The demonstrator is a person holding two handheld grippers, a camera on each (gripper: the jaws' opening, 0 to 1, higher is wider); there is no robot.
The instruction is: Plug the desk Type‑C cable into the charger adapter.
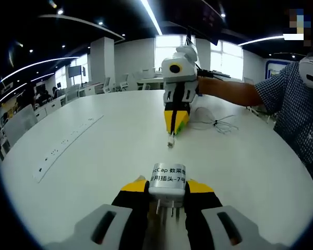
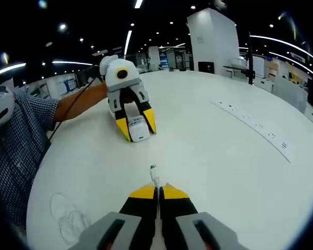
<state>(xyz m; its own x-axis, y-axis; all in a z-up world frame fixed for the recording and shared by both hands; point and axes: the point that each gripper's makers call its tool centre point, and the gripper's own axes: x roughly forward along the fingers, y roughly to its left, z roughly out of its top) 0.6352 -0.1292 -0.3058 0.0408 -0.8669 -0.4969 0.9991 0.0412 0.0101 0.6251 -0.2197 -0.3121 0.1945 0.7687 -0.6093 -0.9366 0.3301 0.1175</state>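
Both claws clamp: adapter (image 1: 167, 180); cable (image 2: 154, 174).

White surface (image 1: 94, 156), white charger adapter (image 1: 167, 183) (black print on its label), white cable (image 2: 154, 175); yellow-and-black tool (image 1: 167, 195) tips; blue checked sleeve (image 1: 295, 99).

charger adapter (image 1: 167, 183) label, "Cap", Chinese characters, "-7"
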